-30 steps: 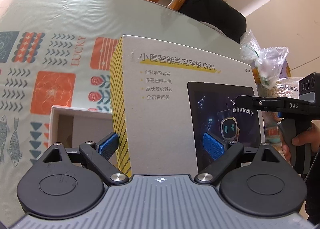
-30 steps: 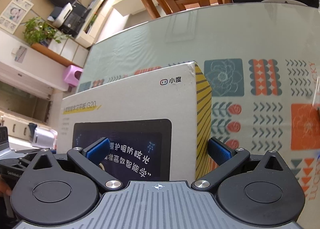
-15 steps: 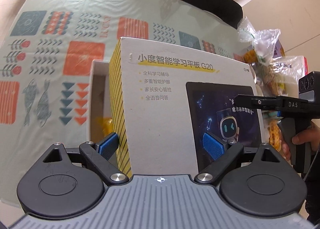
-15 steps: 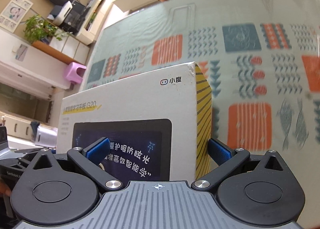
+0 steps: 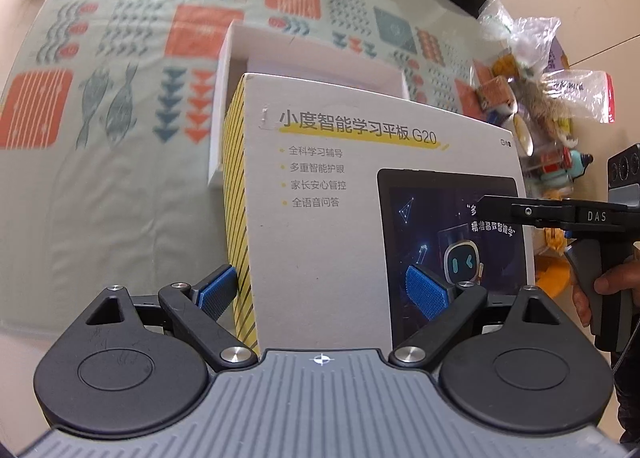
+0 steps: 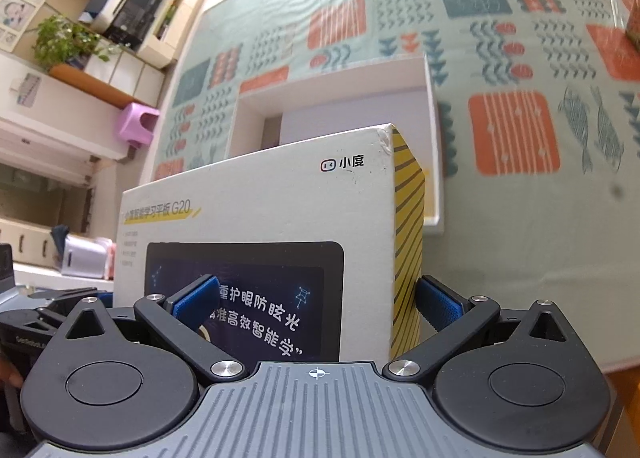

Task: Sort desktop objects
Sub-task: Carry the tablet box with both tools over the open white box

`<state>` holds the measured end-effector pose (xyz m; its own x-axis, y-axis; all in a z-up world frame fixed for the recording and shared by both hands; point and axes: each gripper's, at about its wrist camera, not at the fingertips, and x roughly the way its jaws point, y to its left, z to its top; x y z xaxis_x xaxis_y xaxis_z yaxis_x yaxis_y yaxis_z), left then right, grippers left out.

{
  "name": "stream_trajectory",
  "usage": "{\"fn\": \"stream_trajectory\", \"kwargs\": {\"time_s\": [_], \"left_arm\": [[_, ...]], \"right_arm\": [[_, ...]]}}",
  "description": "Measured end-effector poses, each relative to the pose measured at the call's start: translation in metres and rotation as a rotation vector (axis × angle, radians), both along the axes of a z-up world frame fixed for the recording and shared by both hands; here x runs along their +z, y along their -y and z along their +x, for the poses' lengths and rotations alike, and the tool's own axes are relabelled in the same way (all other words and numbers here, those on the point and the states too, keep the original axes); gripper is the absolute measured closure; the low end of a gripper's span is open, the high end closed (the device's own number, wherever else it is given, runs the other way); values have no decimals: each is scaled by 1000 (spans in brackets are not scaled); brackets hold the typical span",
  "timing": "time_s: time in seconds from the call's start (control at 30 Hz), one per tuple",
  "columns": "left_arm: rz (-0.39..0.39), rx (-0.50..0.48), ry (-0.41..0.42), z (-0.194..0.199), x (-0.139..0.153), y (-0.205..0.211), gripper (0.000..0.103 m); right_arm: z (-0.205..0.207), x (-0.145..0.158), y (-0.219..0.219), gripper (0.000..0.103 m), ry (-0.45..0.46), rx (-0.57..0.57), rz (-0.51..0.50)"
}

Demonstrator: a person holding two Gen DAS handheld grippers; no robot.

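Note:
A white box lid (image 5: 328, 218) with Chinese print, a tablet picture and yellow striped sides is held in the air between both grippers. My left gripper (image 5: 324, 292) is shut on one end of it. My right gripper (image 6: 316, 300) is shut on the other end of the lid (image 6: 260, 210). The open white box base (image 5: 240, 54) lies on the patterned tablecloth below and beyond the lid; it also shows in the right wrist view (image 6: 340, 98). The right gripper's body (image 5: 560, 214) shows at the right of the left wrist view.
A heap of plastic bags with snacks and small toys (image 5: 536, 98) lies at the table's right side. The patterned tablecloth (image 5: 100, 98) covers the table. A purple stool (image 6: 138, 122) and cabinets stand beyond the table's far edge.
Both grippers have lifted the lid higher and tilted down, so the open box base now shows well below it. The grip on the lid is unchanged.

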<state>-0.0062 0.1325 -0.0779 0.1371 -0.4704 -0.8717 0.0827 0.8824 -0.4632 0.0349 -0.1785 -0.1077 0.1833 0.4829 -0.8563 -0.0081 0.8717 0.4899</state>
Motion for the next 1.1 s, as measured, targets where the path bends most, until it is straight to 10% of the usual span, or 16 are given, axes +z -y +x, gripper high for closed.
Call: {"fn": "stream_trajectory", "kwargs": {"time_s": [1.1], "left_arm": [[27, -39, -156, -58, -44, -11, 0]], "right_arm": [[-64, -46, -9, 0, -153, -2, 24]]}}
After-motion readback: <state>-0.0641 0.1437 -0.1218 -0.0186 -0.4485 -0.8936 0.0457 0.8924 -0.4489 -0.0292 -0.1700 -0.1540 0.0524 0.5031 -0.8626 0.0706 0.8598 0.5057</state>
